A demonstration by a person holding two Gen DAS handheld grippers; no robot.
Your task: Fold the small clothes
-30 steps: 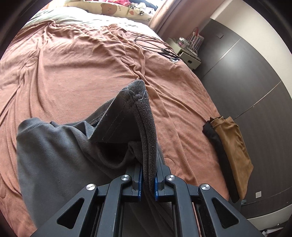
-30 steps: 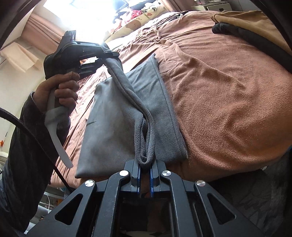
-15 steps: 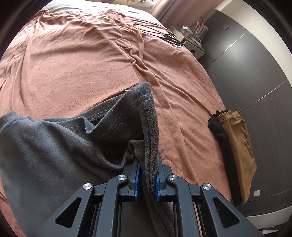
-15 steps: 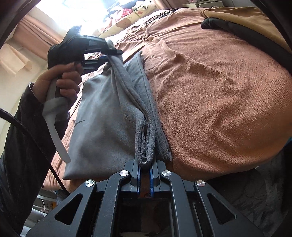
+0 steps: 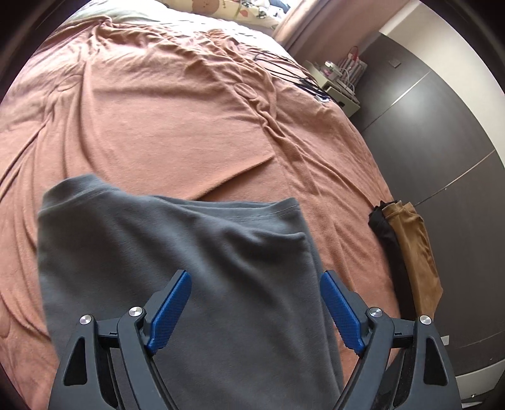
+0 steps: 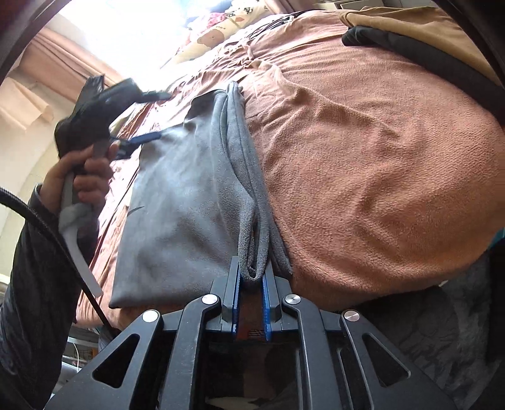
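A grey garment point(image 5: 176, 258) lies folded over on the rust-brown bedspread point(image 5: 157, 110). My left gripper point(image 5: 252, 302) is open just above it, its blue pads point(image 5: 170, 307) spread wide and empty. In the right wrist view the same garment point(image 6: 176, 202) lies flat with its folded edge bunched along the right side. My right gripper point(image 6: 251, 277) is nearly closed with the garment's near folded edge between its pads. The left gripper point(image 6: 148, 116) shows there too, open, held in a hand above the garment's far end.
A folded tan garment point(image 5: 413, 249) on a black one point(image 5: 391, 249) lies at the bed's right edge, also in the right wrist view point(image 6: 410, 28). Black cables point(image 5: 284, 63) lie far on the bed. A bedside unit point(image 5: 341, 85) and a dark wardrobe point(image 5: 448, 151) stand beyond.
My left gripper opened and let go of the garment's edge, which dropped flat onto the rest. The right gripper lowered its edge towards the bed and its pads parted slightly.
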